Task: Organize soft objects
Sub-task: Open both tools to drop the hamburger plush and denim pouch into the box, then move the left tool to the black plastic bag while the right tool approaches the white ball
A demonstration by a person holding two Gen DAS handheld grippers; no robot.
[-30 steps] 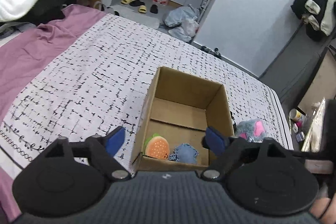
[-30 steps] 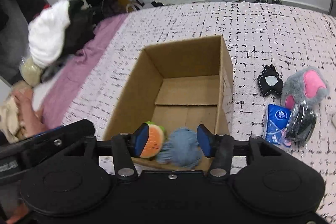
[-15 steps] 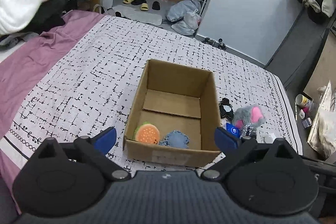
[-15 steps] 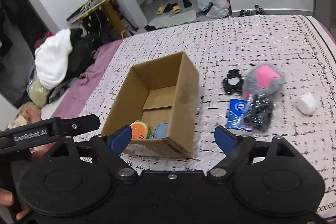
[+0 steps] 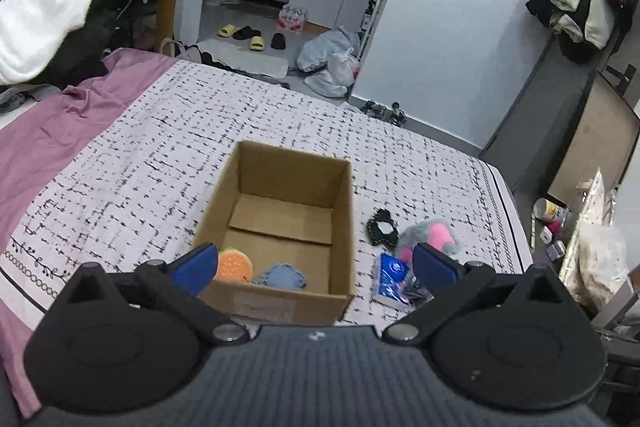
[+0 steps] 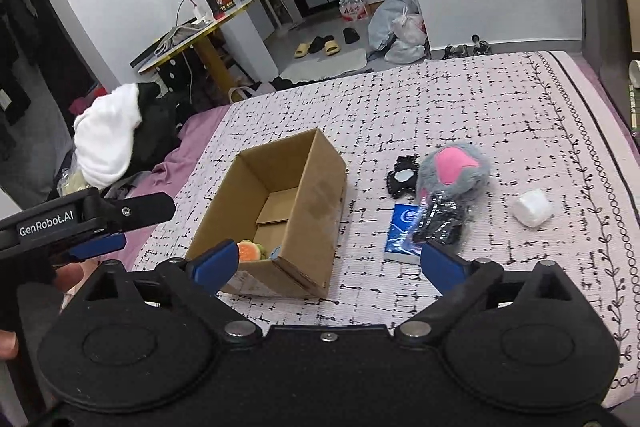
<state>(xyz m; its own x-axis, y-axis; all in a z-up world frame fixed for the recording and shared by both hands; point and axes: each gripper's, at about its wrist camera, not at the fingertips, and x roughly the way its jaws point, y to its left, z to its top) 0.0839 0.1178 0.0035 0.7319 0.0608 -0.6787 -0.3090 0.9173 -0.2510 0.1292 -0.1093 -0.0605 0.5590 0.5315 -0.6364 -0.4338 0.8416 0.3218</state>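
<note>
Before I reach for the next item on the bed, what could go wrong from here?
1. The grey and pink plush, black plastic-wrapped item and blue tissue pack lie touching, so the right gripper may drag a neighbour along.
2. These lie close beside the cardboard box; a low reach could shove it.
3. The white roll sits apart near the bed edge and might roll.

Open-topped box far half bare, toys crowding its right

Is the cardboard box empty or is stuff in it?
Not empty. The cardboard box holds an orange burger toy and a blue fuzzy toy.
</note>
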